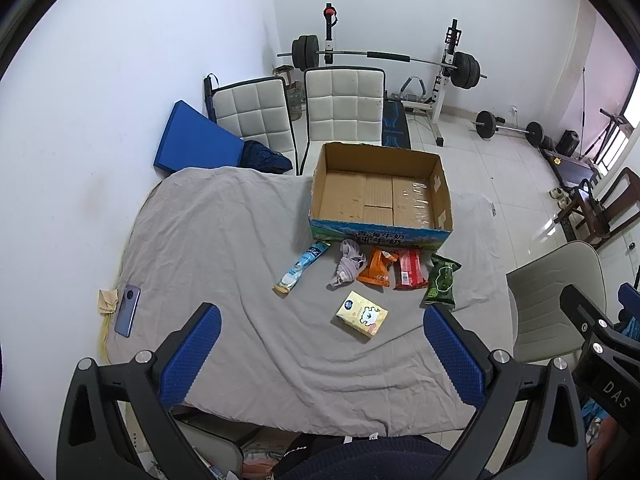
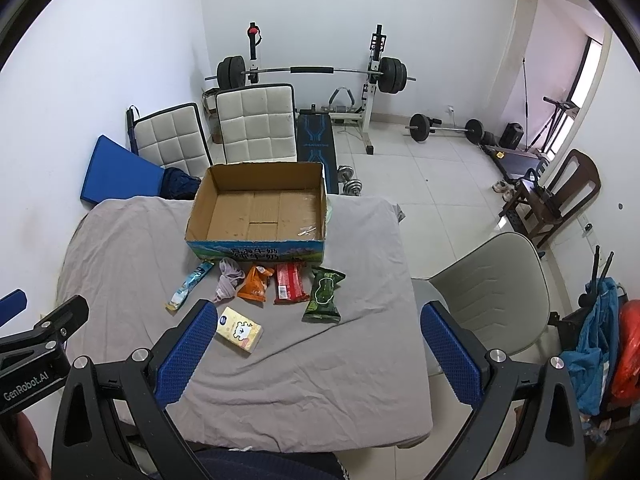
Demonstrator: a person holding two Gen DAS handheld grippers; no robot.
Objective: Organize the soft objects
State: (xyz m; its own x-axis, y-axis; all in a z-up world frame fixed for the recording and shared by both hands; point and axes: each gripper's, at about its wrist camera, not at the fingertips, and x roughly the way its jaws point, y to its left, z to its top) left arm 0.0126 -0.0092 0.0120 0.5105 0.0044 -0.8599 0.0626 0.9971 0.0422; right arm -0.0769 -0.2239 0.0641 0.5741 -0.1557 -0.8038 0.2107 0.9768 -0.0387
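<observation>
left gripper (image 1: 320, 356) jaws spread wide, nothing between the blue pads, hovering over the near edge of the grey sheet (image 1: 224, 264) that covers the table. right gripper (image 2: 316, 354) same: wide open, empty, above the near right part of the sheet; its left pad overlaps the yellow pack's corner in the right wrist view only, contact cannot be told.

cardboard box (image 1: 382, 196) sits open at 12 o'clock on the table, far edge, inside bare, blue printed front wall facing the grippers.

soft items lie in a row just in front of the box, from 10 to 2 o'clock of the left wrist view centre:
- long light-blue packet (image 1: 302, 267), tilted, top end near the box's left front corner
- crumpled grey cloth (image 1: 347, 264), just beside the box front, touching or nearly touching the orange pack
- orange snack bag (image 1: 376, 267), against the red pack
- red snack bag (image 1: 410, 269), flat, top end at the box front
- dark green snack bag (image 1: 440, 280), tilted, at the right end of the row
- yellow tissue pack (image 1: 362, 314), alone, nearer the grippers than the row, apart from the others

all 6 are outside the box.

at 9 o'clock on the sheet's left edge, a purple phone (image 1: 128, 310) lies beside a folded tan cloth (image 1: 107, 300). beige chair (image 2: 492, 292) stands at 3 o'clock beside the table. 2 white padded chairs (image 1: 340, 104) and a barbell rack (image 1: 384, 58) stand behind the table at 12 o'clock.
</observation>
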